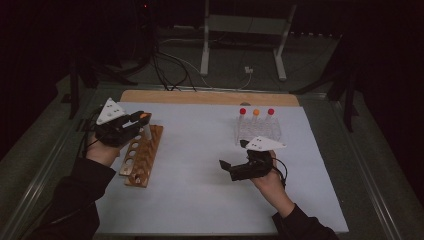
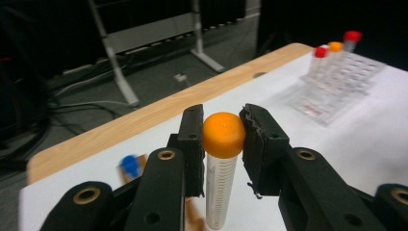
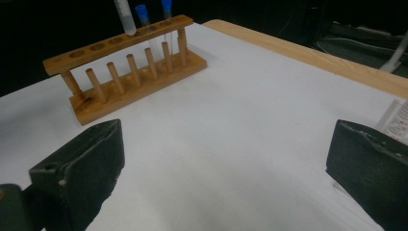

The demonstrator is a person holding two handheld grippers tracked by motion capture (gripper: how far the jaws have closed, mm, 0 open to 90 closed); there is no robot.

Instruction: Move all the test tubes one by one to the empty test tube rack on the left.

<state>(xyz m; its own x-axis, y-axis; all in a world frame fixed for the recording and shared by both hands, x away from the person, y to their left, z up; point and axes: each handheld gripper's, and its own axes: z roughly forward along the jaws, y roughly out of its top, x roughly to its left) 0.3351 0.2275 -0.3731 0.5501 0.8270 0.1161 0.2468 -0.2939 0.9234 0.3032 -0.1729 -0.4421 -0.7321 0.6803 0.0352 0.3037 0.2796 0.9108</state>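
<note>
My left gripper [image 2: 223,144] is clamped on an orange-capped tube [image 2: 222,163], the pads pinching it just at and under the cap, so the tube hangs below the jaws with its long axis upright. In the high view that gripper [image 1: 134,122] sits at the left of the frame, right over the far end of the wooden rack [image 1: 142,155], which runs from lower left toward the upper middle. What the coming move turns on, I judge, is lining the tube's lower tip over a free hole, and the rack lies directly beneath it. The left arm is plainly the nearer one; my right gripper [image 1: 232,167] rests well apart at the lower right, jaws spread wide with nothing between them, close to the clear rack [image 1: 257,129] holding three capped tubes. The right gripper view gives what the left gripper view cannot: the tube's rounded bottom [image 3: 124,17] hovering at the rack's top rail [image 3: 115,43] beside two blue-capped tubes [image 3: 143,12], with open holes along the rail. The left gripper view shows the grip itself over the white surface [image 2: 337,144].
</note>
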